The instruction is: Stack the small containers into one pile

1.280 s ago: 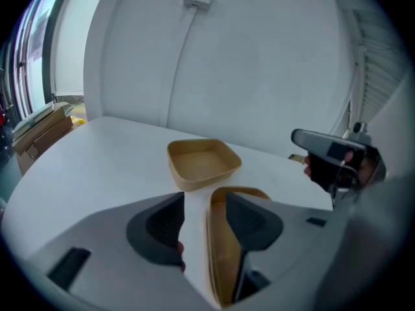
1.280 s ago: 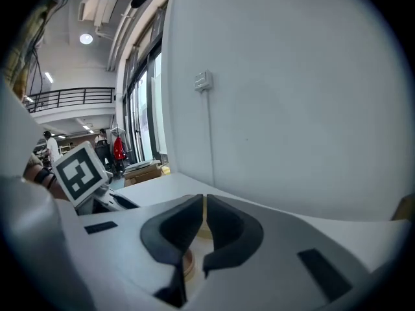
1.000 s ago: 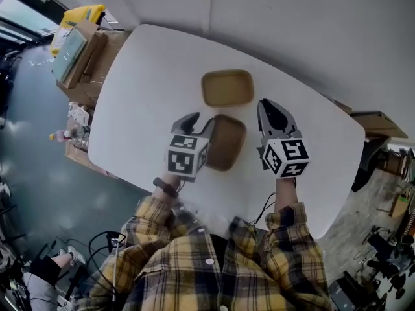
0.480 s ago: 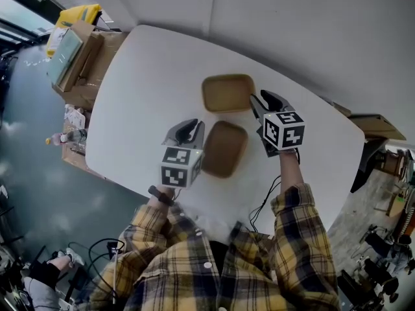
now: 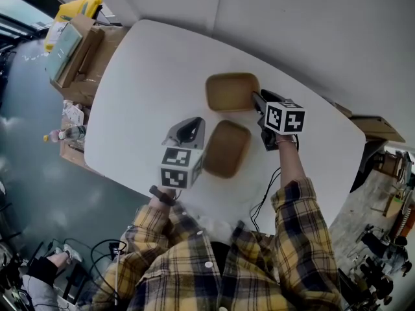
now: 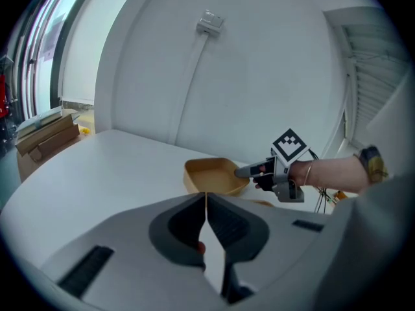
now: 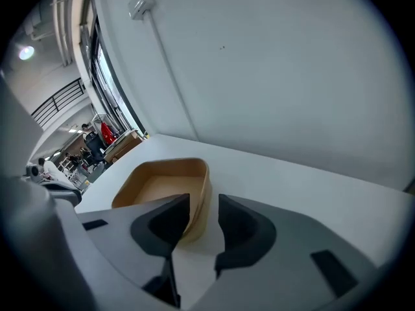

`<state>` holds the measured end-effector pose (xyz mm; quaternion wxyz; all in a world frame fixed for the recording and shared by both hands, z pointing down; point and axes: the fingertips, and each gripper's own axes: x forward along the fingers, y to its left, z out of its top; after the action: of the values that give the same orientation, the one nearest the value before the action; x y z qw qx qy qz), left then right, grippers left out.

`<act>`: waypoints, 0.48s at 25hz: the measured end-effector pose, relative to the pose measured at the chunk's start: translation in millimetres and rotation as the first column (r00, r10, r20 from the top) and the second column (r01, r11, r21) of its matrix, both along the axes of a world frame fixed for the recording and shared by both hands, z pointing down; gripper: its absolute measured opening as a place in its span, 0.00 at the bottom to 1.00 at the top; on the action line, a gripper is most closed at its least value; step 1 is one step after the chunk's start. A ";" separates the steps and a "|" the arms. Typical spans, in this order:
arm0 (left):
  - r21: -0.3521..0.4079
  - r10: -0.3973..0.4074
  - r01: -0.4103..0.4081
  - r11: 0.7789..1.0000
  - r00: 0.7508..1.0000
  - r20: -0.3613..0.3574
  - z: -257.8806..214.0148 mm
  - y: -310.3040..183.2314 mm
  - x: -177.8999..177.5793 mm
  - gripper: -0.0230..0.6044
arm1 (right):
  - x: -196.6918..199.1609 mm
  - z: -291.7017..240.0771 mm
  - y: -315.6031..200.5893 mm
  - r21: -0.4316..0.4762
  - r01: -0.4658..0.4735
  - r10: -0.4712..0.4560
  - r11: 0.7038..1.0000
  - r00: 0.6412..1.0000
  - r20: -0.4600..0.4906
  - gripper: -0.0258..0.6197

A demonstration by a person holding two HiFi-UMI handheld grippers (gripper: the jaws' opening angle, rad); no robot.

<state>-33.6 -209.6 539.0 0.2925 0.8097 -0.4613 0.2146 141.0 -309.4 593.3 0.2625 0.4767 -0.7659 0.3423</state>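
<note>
Right gripper (image 5: 257, 98): jaws just opening, astride far container (image 5: 230, 91) wall. Left gripper (image 5: 189, 125): closed, empty, near side of it. Risk: shallow bite, wall slips.

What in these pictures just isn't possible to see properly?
- Near container: in the left gripper view, almost all hidden behind the left gripper and its body.
- Whether that gripper's shut jaws pinch the container's rim: the pads cover the spot there, and it is too small in the head view.
- Boxes: what is in them, head view, too small.
- People by the windows: right gripper view, tiny and blurred.
</note>
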 end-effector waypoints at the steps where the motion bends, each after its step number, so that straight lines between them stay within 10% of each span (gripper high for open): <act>1: -0.001 0.001 -0.001 1.000 1.000 0.000 -0.2 -0.9 -0.8 0.07 | 0.2 2.2 0.3 -0.004 -0.003 0.003 1.000 1.000 -0.006 0.25; 12: 0.003 -0.010 0.010 1.000 1.000 -0.010 -4.6 -3.5 -3.3 0.07 | 11.3 -7.3 -6.3 0.025 -0.108 0.108 0.994 0.994 -0.009 0.08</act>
<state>-37.0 -213.1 534.4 0.2947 0.8089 -0.4642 0.2084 152.3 -315.7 586.0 0.2417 0.5223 -0.7419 0.3440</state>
